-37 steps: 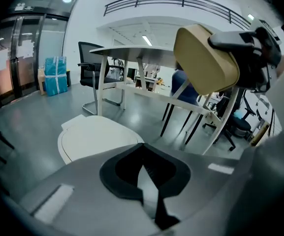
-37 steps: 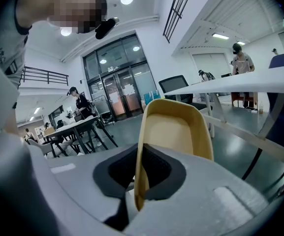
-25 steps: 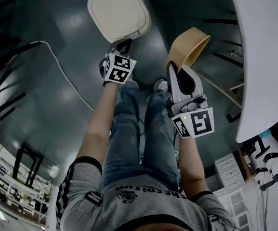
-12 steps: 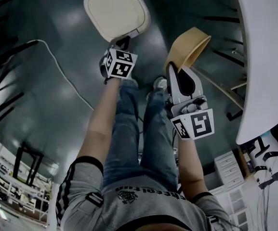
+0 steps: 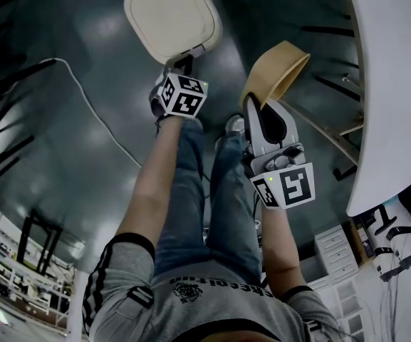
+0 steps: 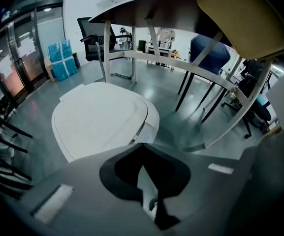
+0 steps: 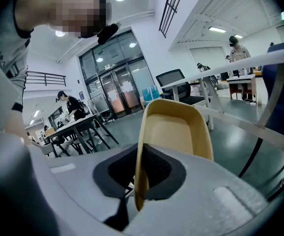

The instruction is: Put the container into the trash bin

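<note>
Head view: right gripper (image 5: 256,104) pinches the tan container (image 5: 276,68) by its near rim. The container's long axis runs straight out from the jaws. Trash bin (image 5: 173,16) lies ahead and to that gripper's left, lid down. Left gripper (image 5: 183,64) is the nearer one, tips just at the bin's near edge.

Left gripper view: jaws together, nothing between them. Bin lid directly ahead, close.

Right gripper view: jaws clamped on the container's wall, the container standing edge-on. Judgement: the lid must open before the container can swing left over the bin.
</note>
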`<act>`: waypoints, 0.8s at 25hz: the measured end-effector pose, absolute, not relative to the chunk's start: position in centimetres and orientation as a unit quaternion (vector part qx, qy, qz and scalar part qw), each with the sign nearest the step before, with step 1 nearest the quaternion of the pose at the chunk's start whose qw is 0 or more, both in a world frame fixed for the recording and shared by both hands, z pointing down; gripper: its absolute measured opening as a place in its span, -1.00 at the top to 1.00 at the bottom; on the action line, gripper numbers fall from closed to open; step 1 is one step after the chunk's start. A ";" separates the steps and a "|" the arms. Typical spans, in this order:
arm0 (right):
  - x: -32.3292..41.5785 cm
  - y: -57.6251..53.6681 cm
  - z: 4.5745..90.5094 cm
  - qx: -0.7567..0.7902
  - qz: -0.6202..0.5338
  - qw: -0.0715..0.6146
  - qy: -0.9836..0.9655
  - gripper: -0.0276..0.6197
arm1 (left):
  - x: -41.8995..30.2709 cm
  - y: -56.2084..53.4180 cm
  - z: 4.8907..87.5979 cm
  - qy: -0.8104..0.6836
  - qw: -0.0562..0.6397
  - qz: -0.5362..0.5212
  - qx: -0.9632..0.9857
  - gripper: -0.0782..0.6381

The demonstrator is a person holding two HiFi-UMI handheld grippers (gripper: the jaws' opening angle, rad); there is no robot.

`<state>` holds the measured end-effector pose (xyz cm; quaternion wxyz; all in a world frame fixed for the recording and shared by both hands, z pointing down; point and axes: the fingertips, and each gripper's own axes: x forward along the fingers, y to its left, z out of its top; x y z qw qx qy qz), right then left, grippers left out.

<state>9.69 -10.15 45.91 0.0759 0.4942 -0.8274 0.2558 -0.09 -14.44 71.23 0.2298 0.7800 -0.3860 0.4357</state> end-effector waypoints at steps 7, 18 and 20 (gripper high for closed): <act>9.7 -10.1 45.8 0.495 0.253 0.076 -0.828 0.86 | -0.1 -14.4 71.5 -0.381 0.201 0.458 0.777 0.78; 9.0 -9.6 45.2 0.491 0.247 0.077 -0.832 0.86 | -0.8 -14.9 70.5 -0.373 0.228 0.422 0.794 0.76; 8.9 -9.6 45.1 0.489 0.245 0.077 -0.834 0.86 | -1.1 -15.2 70.0 -0.380 0.227 0.411 0.797 0.75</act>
